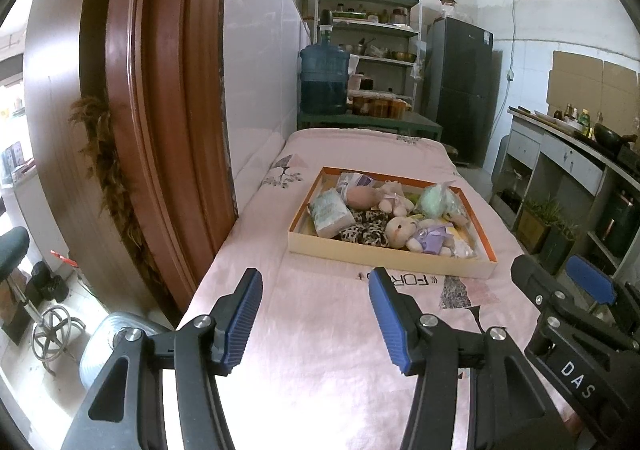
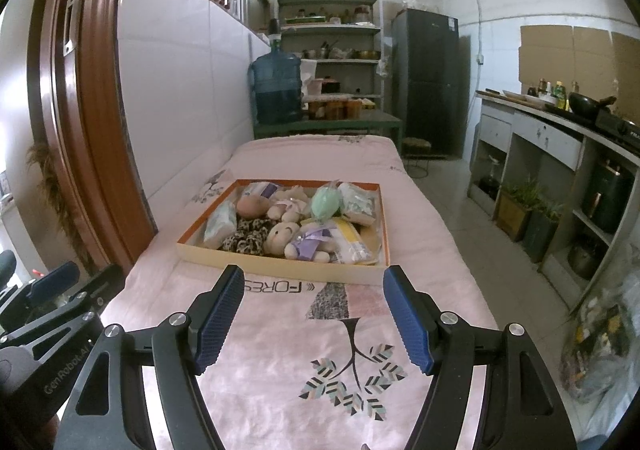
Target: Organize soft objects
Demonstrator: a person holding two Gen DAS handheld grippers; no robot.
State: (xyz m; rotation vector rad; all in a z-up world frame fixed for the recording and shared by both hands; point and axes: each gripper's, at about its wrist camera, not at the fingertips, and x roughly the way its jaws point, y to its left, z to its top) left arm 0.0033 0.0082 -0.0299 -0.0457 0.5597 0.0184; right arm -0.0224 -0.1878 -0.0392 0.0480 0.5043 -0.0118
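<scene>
A shallow cardboard box with an orange inner rim lies on a pink bedsheet. It holds several soft things: a cream plush bear in purple, a leopard-print cloth, a green mesh puff, tissue packs and a second plush toy. My left gripper hovers open over the sheet, short of the box. My right gripper also stands open and empty, nearer than the box.
A brown wooden door stands close on the left. Behind the bed are a blue water jug, shelves and a dark fridge. A counter with drawers and floor planters line the right.
</scene>
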